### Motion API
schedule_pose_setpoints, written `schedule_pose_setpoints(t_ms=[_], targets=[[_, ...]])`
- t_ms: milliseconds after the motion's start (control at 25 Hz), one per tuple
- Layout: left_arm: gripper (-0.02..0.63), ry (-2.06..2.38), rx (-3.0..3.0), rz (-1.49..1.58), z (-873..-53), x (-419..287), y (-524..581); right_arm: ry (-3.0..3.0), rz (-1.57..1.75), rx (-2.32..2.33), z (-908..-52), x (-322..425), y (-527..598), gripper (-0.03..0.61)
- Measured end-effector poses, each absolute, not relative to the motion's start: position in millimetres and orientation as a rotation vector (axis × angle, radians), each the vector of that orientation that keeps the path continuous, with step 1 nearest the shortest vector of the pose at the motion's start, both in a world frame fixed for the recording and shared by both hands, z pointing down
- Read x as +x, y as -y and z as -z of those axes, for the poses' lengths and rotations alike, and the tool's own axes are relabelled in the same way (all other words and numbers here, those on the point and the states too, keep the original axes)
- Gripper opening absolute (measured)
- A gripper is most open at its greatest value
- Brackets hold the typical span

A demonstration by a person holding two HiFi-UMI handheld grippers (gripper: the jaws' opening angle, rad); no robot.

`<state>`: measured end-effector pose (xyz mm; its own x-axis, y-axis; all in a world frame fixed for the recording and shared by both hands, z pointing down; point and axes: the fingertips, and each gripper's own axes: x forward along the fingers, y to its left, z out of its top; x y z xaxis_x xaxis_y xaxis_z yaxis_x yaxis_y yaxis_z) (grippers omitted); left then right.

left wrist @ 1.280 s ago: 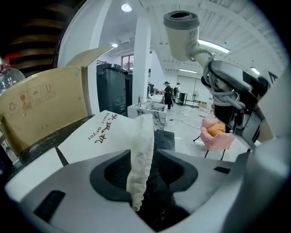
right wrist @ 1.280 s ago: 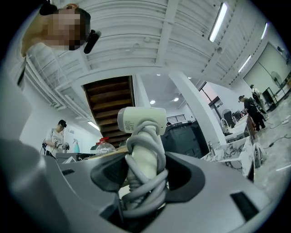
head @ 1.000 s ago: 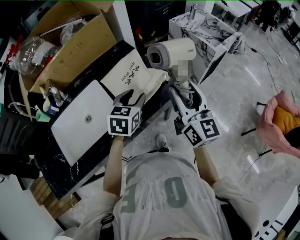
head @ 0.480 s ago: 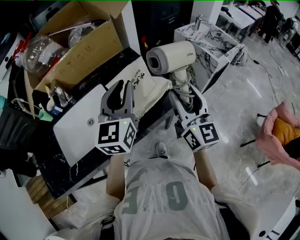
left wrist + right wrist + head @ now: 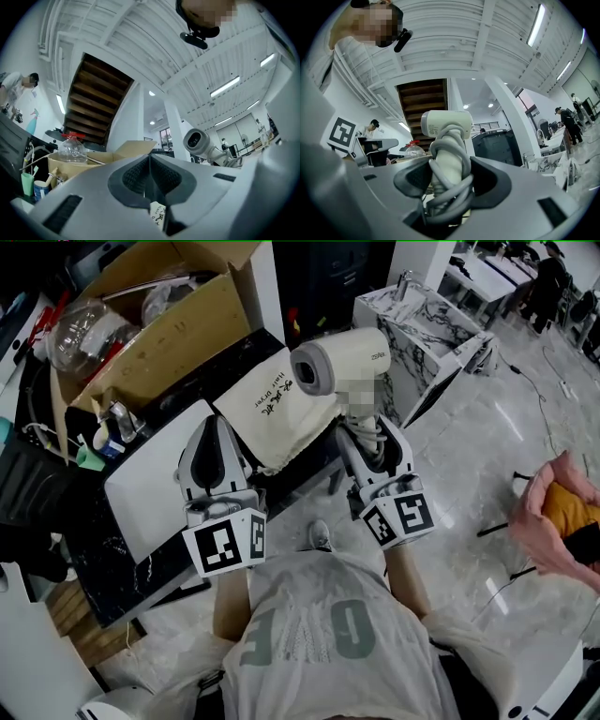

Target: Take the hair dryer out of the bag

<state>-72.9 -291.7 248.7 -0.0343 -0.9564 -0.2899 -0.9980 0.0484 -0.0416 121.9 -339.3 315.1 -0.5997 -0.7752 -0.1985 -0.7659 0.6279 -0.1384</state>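
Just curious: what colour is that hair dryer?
The hair dryer is cream-white, with a grey round end; the head view shows it best.

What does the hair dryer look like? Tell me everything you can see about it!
The hair dryer is cream-white and looks like smooth plastic. It has a fat round barrel whose grey end faces left in the head view. Its pale cord is wound round the handle. The right tool clamps that wrapped handle and holds the dryer upright, out of the cloth bag lying beside it.
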Motion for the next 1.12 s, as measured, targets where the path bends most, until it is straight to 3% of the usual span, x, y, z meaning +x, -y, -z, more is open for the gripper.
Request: schedule_pose_setpoints(t_ms=[1120], targets=[[0.035,-2.154,-2.006,-0.271,-266,-83,282,-2.595,0.04,-1.268,-309,125,335,0.252]])
